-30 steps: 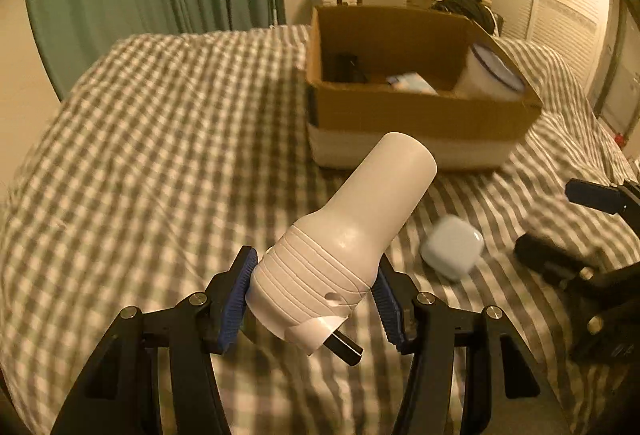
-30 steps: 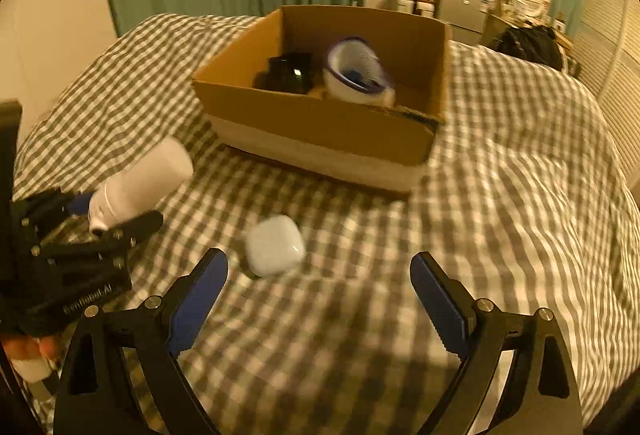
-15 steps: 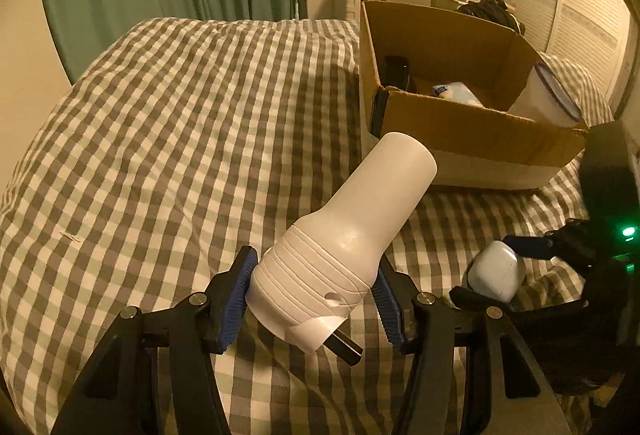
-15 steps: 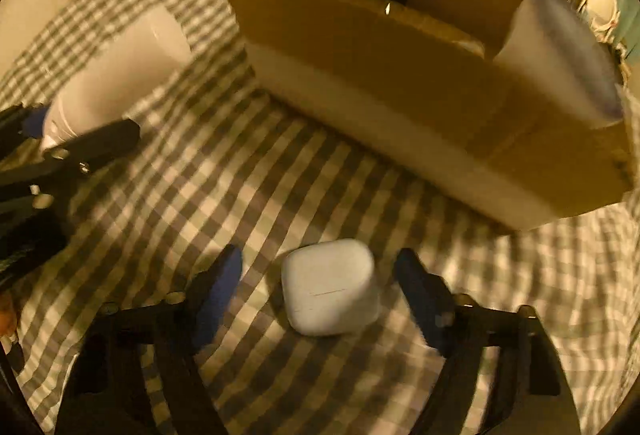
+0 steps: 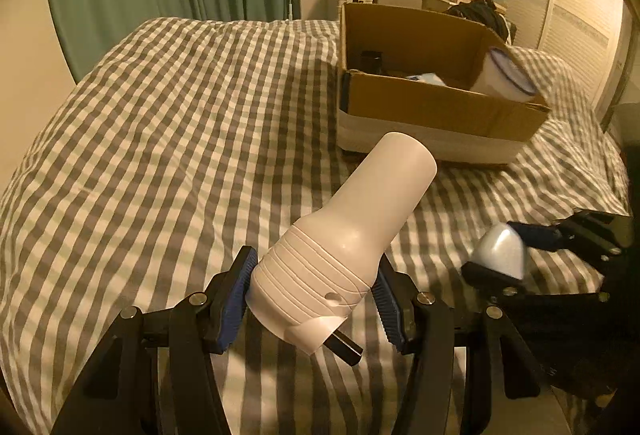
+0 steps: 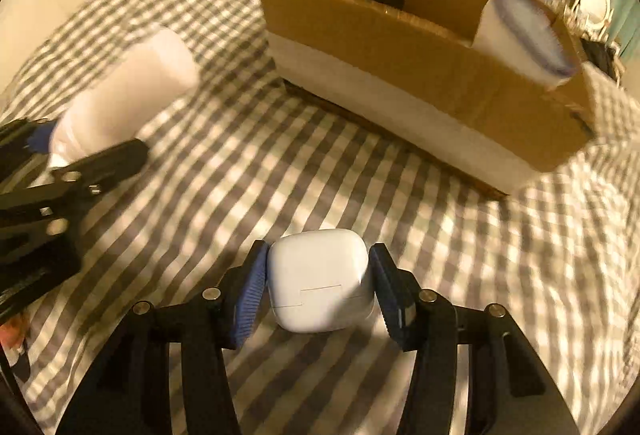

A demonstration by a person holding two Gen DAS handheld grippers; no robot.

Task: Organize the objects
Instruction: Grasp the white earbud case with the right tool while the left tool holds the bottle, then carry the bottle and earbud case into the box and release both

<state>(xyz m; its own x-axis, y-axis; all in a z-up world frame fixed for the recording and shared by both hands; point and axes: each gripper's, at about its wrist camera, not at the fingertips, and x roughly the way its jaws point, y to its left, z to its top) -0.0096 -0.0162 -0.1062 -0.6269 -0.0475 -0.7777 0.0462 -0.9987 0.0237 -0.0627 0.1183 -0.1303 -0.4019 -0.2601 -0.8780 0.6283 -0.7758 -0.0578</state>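
The right tool (image 6: 318, 293) grips a white case (image 6: 320, 285) before the cardboard box (image 6: 424, 75).

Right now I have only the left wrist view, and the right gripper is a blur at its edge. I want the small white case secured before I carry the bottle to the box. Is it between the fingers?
Observer: Yes. The right wrist view shows the white case squarely between the right gripper's blue pads, with both pads pressed against its sides.
Operator: Which way is it facing?
Observer: Its broad face is towards the camera, and the lid seam runs across that face.
Operator: Is anything lying between it and the cardboard box?
Observer: No, only the checked bedspread lies between the case and the box's near wall.
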